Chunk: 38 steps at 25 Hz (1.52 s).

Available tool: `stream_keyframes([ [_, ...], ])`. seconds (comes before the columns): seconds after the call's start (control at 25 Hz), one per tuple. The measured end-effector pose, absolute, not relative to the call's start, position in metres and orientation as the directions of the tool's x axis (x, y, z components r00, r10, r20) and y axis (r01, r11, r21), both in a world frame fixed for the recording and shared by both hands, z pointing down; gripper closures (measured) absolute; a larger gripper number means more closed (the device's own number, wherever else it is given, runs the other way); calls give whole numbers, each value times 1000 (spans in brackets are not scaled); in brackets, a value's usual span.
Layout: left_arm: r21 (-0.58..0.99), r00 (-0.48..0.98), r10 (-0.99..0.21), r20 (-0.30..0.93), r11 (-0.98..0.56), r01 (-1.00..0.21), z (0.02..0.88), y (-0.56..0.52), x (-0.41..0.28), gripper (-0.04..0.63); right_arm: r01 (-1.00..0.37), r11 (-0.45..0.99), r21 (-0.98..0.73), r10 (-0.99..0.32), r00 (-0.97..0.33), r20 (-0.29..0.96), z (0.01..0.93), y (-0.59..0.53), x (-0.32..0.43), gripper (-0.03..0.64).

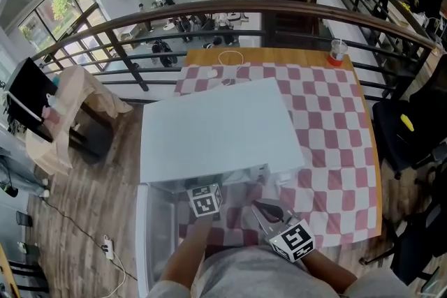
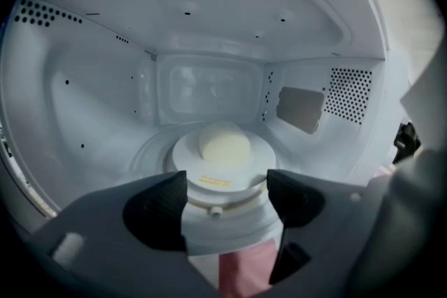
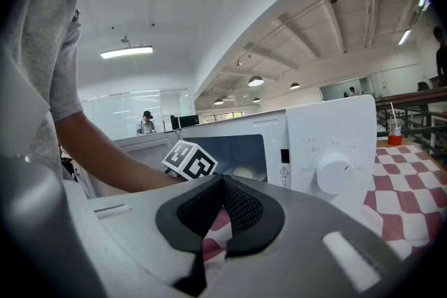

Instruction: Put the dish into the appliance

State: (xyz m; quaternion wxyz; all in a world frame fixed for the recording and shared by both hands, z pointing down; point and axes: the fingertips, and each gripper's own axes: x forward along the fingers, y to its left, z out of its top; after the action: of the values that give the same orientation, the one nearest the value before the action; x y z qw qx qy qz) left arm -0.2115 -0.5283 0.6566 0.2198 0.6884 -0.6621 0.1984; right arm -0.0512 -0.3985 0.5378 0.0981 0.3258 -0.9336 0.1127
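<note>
Fingers [image 2: 157, 209] of the left gripper [image 2: 227, 185] stand wide, holding nothing; right gripper [image 3: 223, 181] is pinched closed, empty; the white dish [image 2: 185, 150] sits inside the microwave [image 2: 91, 101] on its turntable [image 2: 149, 150]; probably stiff, glazed, slippery and breakable, best pinched across opposite rim edges.

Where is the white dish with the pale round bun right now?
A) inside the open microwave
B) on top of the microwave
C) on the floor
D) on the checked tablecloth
A: the left gripper view shows the dish, with the bun on it, standing inside the white cavity of the microwave.
</note>
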Motion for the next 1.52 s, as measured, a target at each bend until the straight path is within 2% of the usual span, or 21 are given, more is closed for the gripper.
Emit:
stream_keyframes([
  [0.12, 38, 64, -822, 567, -51, -998, 657, -528, -210, 249, -625, 768, -144, -580, -772, 258, 537, -397, -54, 618],
  [0.24, 13, 85, -813, 576, -94, -995, 659, -526, -208, 302, -619, 772, -142, -575, -776, 259, 537, -396, -56, 618],
  [0.6, 28, 123, -814, 568, -131, -991, 657, -523, -208, 391, -616, 776, -134, -573, -778, 259, 537, -391, -55, 618],
  [0.8, -2, 103, -809, 579, -128, -992, 659, -515, -211, 476, -618, 775, -130, -575, -775, 261, 536, -387, -56, 618],
  [1.08, 16, 107, -809, 578, -119, -993, 659, -505, -214, 489, -621, 774, -124, -576, -772, 269, 536, -378, -61, 618],
  [1.24, 83, 118, -829, 546, -87, -993, 654, -490, -217, 493, -623, 774, -115, -579, -769, 271, 534, -370, -65, 618],
  [1.4, 142, 127, -855, 503, -64, -988, 644, -463, -220, 520, -633, 767, -109, -589, -760, 275, 534, -359, -65, 618],
  [1.52, 185, 133, -875, 465, -51, -981, 633, -436, -218, 565, -646, 758, -92, -603, -747, 280, 535, -351, -64, 618],
])
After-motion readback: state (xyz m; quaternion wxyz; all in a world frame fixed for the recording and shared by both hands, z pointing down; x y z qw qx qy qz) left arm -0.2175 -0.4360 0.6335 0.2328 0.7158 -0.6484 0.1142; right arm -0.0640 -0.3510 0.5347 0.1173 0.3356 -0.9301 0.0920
